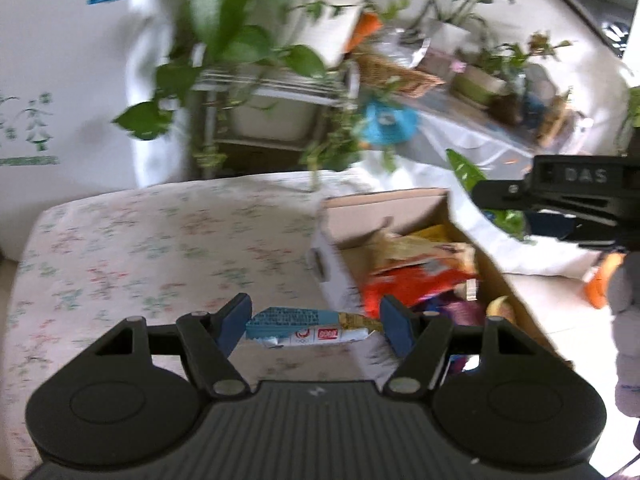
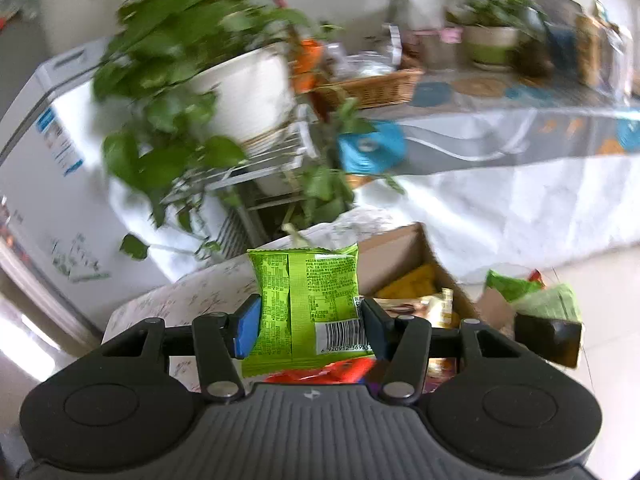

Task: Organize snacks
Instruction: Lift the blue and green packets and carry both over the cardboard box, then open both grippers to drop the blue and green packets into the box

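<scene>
Both light, crinkly packets ride over the floral-clothed table (image 1: 120,248) beside the brown cardboard box (image 1: 400,208): the left gripper (image 1: 316,326) pinches a slim blue-and-white snack bar wrapper (image 1: 304,326) by its ends, the right gripper (image 2: 310,326) clamps a soft lime-green foil snack pouch (image 2: 304,292) across its lower half.

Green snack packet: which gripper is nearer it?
Right. The right gripper clamps the green packet between its pads; the left gripper holds a blue bar instead.

Green packet (image 2: 306,304): bright lime green with dark print and a white barcode panel at its five o'clock corner. Blue-and-white wrapper (image 1: 308,326): red logo marks and a golden-brown end at three o'clock. Tablecloth (image 1: 132,248): cream with a faded pink-and-green floral pattern; cardboard box (image 1: 384,210): plain brown inside, white outside.
</scene>
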Available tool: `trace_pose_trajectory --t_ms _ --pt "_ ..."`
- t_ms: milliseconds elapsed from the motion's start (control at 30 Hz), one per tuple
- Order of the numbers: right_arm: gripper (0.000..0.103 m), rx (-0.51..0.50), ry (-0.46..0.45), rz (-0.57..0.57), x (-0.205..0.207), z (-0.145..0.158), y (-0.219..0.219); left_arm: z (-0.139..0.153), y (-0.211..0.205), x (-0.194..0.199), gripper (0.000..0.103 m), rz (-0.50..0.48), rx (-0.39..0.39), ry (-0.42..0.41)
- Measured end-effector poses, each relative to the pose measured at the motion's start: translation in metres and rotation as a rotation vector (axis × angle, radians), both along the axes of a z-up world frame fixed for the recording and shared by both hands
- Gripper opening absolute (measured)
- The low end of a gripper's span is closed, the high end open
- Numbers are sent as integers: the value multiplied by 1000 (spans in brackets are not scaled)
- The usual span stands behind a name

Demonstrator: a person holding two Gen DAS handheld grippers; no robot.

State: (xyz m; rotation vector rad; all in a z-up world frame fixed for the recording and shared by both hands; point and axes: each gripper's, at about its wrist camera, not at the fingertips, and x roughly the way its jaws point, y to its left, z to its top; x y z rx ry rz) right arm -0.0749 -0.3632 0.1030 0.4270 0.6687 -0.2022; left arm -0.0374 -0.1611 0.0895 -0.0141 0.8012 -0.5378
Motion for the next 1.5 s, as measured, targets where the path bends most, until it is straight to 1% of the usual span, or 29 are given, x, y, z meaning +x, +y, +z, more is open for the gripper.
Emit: trace_pose_trajectory --t_ms 167,300,600,667,733,900,967,1033,1100,1167,1200,1233,1300,1367,1433,1500 --pt "60 74 -2 -68 -10 -3 -23 -2 -28 -4 70 -36 -34 24" --pt "60 106 5 -105 -14 -6 -34 -5 -50 -7 70 -71 -23 34" --pt "60 132 16 -148 -20 -8 -43 -10 -84 -16 70 -128 14 19" --pt "62 122 1 -156 -23 -4 -44 -10 -90 -20 72 -148 26 3" --pt "66 111 -8 -166 -24 -2 -43 -14 -96 -21 72 -198 35 13" --pt "67 121 -20 -172 -26 0 -46 -22 -99 -29 71 -247 45 -3" --pt "67 124 -27 -174 -27 2 -47 -24 -97 -31 71 -256 31 1" --pt "67 128 -29 -175 -28 2 -48 -25 -95 -32 72 -257 19 10" --pt "69 131 -31 -169 -28 3 -47 -25 -95 -32 72 -249 29 11" --pt "77 130 -25 -160 -27 3 -45 -21 -94 -32 77 -239 41 10" --pt "78 127 -21 -158 -26 3 -44 -20 -94 -32 79 -231 47 11" --pt "78 120 -19 -154 -26 3 -43 -18 -94 -31 81 -218 60 13" --pt "81 104 -10 -147 -25 3 -41 -15 -93 -29 83 -199 86 22" --pt "85 90 7 -144 -23 1 -40 -13 -90 -26 86 -183 112 37" --pt "86 81 19 -143 -23 -1 -39 -11 -85 -25 89 -166 137 47" --pt "89 68 29 -145 -22 -1 -37 -10 -81 -23 89 -155 163 59"
